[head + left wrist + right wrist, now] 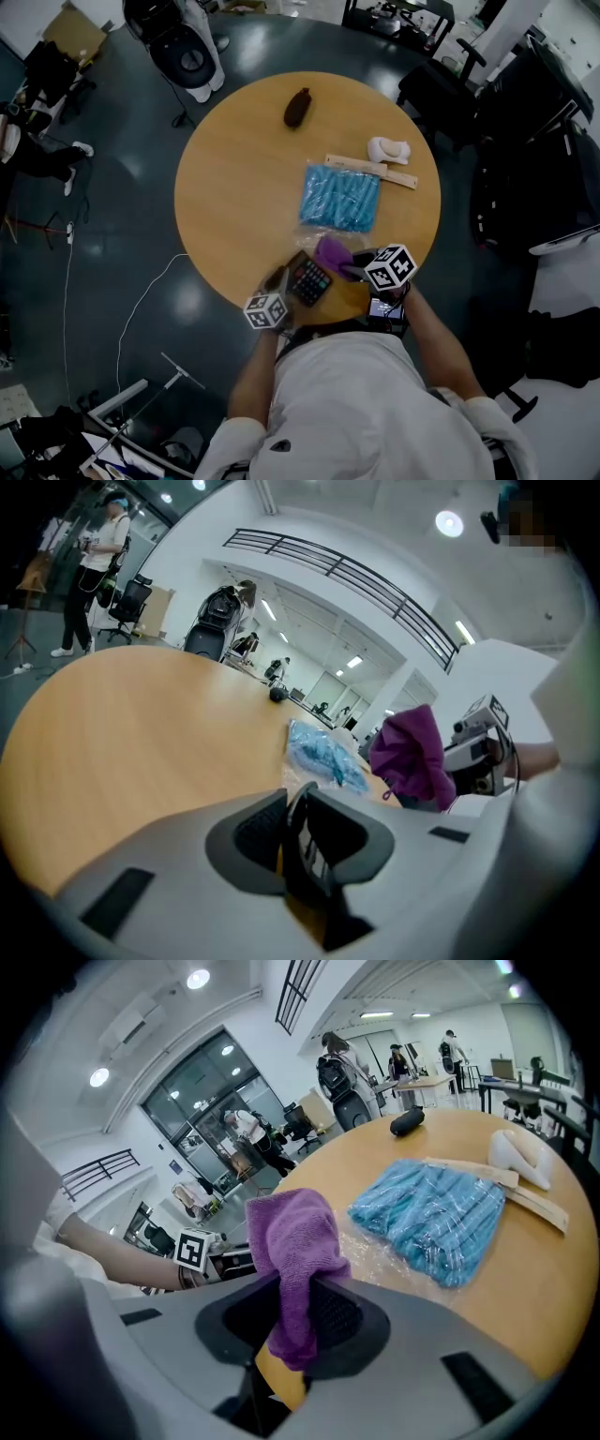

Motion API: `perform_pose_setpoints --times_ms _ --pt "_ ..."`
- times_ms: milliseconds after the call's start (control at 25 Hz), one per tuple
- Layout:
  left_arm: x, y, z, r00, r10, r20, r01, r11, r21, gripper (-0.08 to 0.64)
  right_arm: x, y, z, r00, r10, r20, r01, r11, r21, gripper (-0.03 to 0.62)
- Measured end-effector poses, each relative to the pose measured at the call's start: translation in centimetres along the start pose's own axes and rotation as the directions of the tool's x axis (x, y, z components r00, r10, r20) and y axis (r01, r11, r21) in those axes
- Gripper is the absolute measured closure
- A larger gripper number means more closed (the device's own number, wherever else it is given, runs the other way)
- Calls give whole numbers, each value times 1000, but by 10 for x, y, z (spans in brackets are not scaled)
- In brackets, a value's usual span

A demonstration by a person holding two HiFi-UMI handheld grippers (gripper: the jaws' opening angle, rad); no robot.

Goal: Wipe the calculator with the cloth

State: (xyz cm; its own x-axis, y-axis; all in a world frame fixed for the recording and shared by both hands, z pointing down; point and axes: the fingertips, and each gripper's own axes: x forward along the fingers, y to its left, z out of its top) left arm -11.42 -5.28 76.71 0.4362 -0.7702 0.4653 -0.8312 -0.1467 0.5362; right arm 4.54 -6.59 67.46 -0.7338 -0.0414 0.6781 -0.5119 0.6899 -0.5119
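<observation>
The dark calculator (309, 278) lies near the front edge of the round wooden table (234, 187). My left gripper (282, 282) is at its near-left edge. In the left gripper view the calculator (302, 841) stands edge-on between the jaws of that gripper (287, 844), and a thin strip of table shows beside the left pad, so the grip looks loose. My right gripper (353, 271) is shut on a purple cloth (331, 253), just right of the calculator. The cloth (292, 1241) bunches up above the jaws of the right gripper (296, 1321), and its tail hangs between them.
A blue plastic-wrapped packet (340, 197) lies mid-table, just beyond the cloth. Two wooden rulers (371, 170) and a white object (388, 148) sit behind it, and a dark brown object (297, 107) is at the far edge. A person (94, 564) stands beyond the table.
</observation>
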Motion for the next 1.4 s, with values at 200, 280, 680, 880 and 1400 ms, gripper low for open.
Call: perform_pose_setpoints --times_ms 200,280,680,880,1400 --pt "-4 11 -2 998 42 -46 -41 999 32 482 11 -8 -3 998 -56 -14 56 998 22 505" --pt "-5 13 -3 996 61 -59 -58 997 48 472 17 -13 -7 996 -85 -25 85 996 30 505" --pt "-17 30 5 984 163 -75 -155 983 97 456 56 -26 -26 982 -160 -104 168 982 82 505" --pt "-25 43 25 978 205 -39 -199 973 114 456 64 -22 -23 983 -161 -94 168 983 79 505" --pt "-88 12 62 971 214 106 -225 969 105 456 98 -50 -36 947 -272 -170 288 955 75 505"
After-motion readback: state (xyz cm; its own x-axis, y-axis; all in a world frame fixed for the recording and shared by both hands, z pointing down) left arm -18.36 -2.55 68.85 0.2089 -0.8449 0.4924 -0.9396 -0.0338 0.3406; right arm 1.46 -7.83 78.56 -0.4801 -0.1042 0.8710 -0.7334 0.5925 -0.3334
